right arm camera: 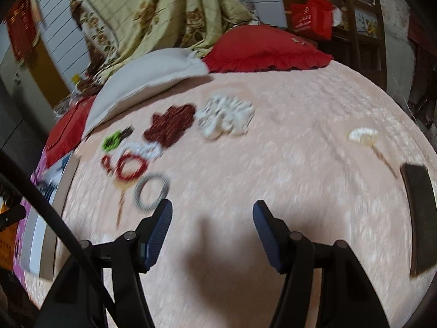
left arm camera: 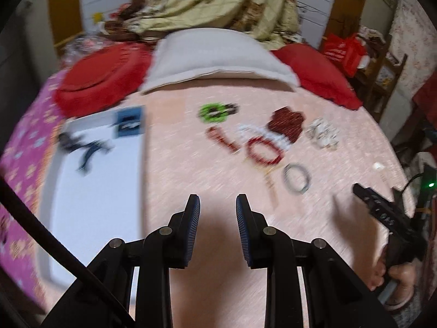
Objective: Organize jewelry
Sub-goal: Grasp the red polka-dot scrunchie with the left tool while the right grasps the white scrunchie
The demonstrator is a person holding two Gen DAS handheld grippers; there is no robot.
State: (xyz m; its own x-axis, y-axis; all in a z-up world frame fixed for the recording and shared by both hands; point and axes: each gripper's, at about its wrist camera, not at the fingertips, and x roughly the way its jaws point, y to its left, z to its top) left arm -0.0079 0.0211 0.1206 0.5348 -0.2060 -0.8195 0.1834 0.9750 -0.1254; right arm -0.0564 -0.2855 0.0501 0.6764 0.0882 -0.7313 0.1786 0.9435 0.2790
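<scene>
Both claws empty over the bed: left claw narrow, right claw wide, silver bangle at ten o'clock, likely next.

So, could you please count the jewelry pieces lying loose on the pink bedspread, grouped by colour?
Green: 1, the green ring
Red: 3, the dark red cluster, the red strand, the red bracelet
White: 2, the white bead string, the white pile
Silver-grey: 1, the grey bangle
Total: 7

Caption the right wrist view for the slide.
Open right hand-held gripper above a pink bedspread, silver bangle and red bead bracelet to its left.
</scene>
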